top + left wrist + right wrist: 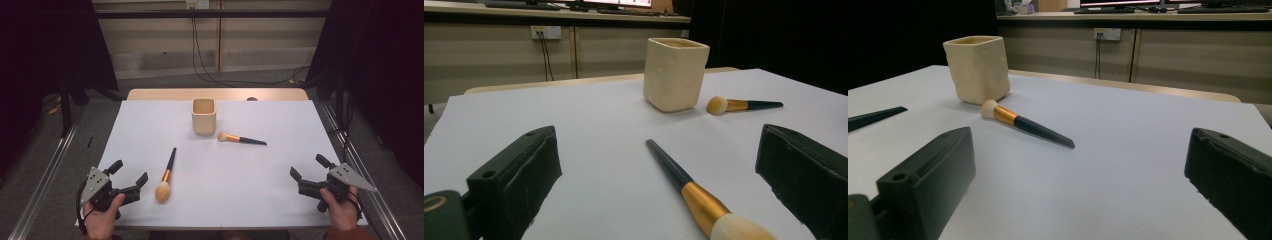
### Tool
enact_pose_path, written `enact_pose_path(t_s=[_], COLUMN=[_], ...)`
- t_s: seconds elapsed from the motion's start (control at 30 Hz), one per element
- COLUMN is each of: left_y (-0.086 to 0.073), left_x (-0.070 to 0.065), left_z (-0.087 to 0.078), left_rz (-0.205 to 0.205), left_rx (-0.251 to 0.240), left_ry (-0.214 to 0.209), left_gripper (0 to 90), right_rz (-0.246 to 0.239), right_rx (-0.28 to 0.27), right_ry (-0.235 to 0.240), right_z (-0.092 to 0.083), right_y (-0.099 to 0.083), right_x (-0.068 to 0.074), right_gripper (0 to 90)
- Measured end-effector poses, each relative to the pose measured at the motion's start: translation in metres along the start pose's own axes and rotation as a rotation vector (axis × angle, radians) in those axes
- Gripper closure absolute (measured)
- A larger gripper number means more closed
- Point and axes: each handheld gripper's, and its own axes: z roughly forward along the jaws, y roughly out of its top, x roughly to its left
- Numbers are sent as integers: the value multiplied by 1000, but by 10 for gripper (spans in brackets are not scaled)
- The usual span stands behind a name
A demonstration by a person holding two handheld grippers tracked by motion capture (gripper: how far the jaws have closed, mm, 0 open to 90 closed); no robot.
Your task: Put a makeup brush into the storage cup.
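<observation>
Both hands rest at the worktop's (280,200) near corners; left gripper (131,176) and right gripper (306,168) fingers spread wide, empty, the large makeup brush (167,176) just beside the left, bare surface between

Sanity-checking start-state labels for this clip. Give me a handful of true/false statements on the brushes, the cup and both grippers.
1. The cup stands upright on the table. True.
2. The large brush is inside the cup. False: it lies flat on the table, near the left gripper.
3. The small brush lies beside the cup, bristles toward it. True.
4. The left gripper is clamped on the large brush. False: its jaws are open and hold nothing.
5. The right gripper is open and holds nothing. True.
6. The two brushes are crossed over each other. False: they lie well apart.
</observation>
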Motion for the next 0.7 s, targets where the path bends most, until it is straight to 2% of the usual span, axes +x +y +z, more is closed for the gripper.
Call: enact_pose_path(t_s=[0.37, 0.47, 0.57, 0.7], left_y=[-1, 0, 0, 3], left_x=[-3, -6, -8, -11], left_z=[0, 0, 0, 2], left_rz=[-8, 13, 7, 15], left_rx=[16, 33, 32, 57], left_ry=[1, -11, -20, -40], left_gripper=[40, 40, 40, 40], right_rz=[2, 0, -1, -1], right_rx=[12, 8, 7, 8], right_ry=[14, 17, 16, 19], right_z=[3, 3, 2, 3], right_y=[-1, -1, 0, 0], right_x=[0, 0, 1, 2], right_gripper=[0, 0, 0, 0])
